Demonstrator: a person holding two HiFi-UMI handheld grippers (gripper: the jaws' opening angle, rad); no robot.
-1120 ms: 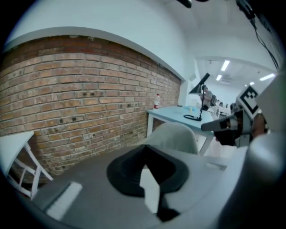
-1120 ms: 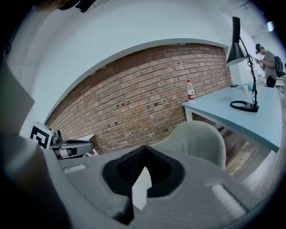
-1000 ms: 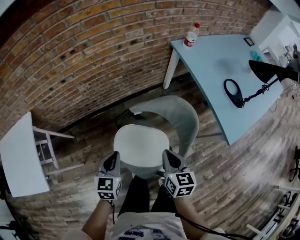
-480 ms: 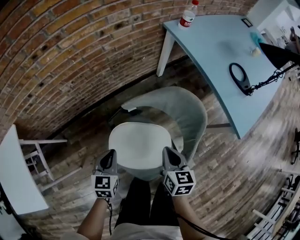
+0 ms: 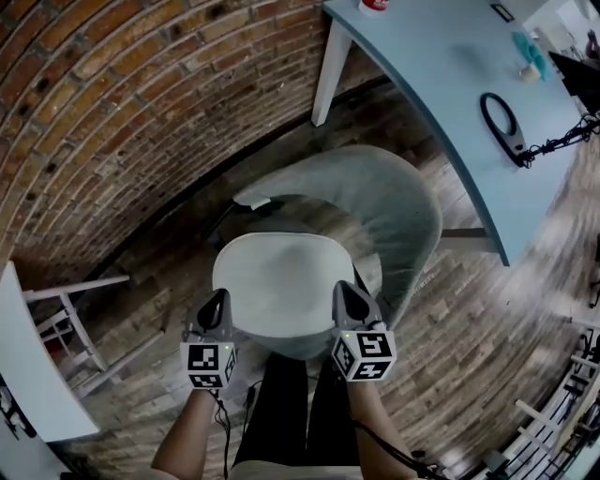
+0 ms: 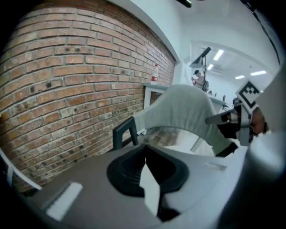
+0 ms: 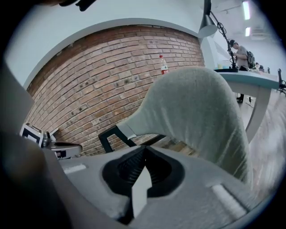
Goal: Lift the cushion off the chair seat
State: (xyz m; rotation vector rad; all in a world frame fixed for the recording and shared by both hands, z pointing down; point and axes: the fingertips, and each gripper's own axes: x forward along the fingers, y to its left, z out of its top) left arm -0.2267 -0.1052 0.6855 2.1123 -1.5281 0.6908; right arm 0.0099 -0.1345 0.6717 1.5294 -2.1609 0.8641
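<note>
A pale cushion [image 5: 279, 281] lies on the seat of a chair with a curved grey back [image 5: 384, 202]. My left gripper [image 5: 217, 306] is shut, its tip at the cushion's front left edge. On the other side my right gripper [image 5: 345, 296] is shut at the front right edge. Whether either tip touches the cushion I cannot tell. In the left gripper view the closed jaws [image 6: 145, 146] point at the chair back [image 6: 178, 109], and nothing is between them. The right gripper view shows the same: closed jaws [image 7: 144, 149] before the grey back [image 7: 196, 107].
A light blue table [image 5: 441, 84] stands beyond the chair at the right, with a bottle [image 5: 375, 5] and a black lamp base [image 5: 502, 127] on it. A white side table [image 5: 23, 375] stands at the left. A brick wall [image 5: 112, 103] runs behind. My legs [image 5: 281, 403] are before the seat.
Both grippers have sunk towards the cushion's front edge, still shut. The chair has grown larger in the head view, and the table has slid towards the top edge.
</note>
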